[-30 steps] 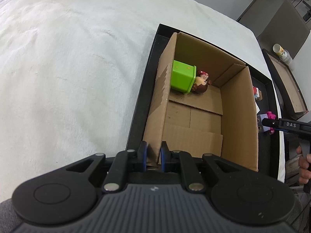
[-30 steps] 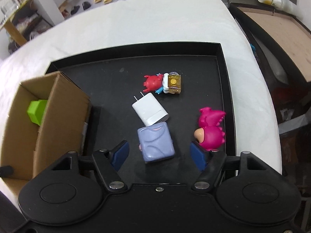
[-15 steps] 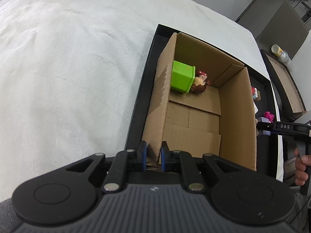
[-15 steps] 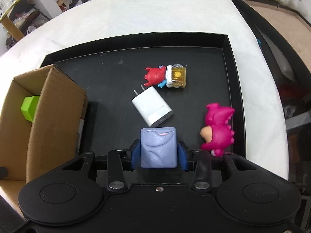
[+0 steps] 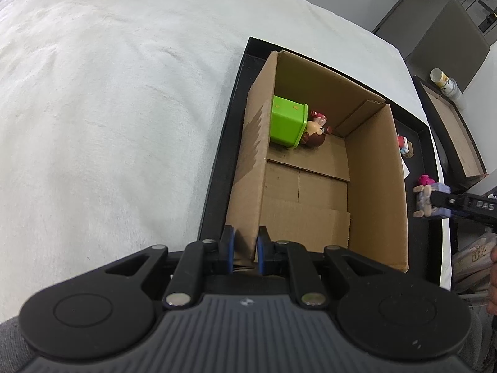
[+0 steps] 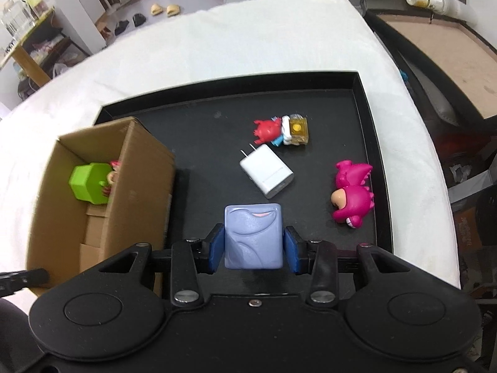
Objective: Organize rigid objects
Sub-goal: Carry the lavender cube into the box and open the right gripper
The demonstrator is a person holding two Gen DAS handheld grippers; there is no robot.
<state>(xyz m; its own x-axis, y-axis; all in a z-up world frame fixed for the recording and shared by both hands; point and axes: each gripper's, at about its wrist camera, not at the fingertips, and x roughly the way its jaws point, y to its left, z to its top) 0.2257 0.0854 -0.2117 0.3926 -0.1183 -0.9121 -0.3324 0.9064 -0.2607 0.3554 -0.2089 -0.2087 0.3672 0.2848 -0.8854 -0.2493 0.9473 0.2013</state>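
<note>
Lifted off the tray (image 6: 369, 118), the blue block toy (image 6: 253, 236) sits upright, face up-frame, clamped in the right claw (image 6: 253, 250).

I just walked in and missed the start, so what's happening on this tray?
A person is sorting toys into a cardboard box on a black tray. The left gripper is shut on the box's wall. The right gripper is shut on a blue-grey block toy. A green block lies inside the box; a white charger and pink figure lie on the tray.
</note>
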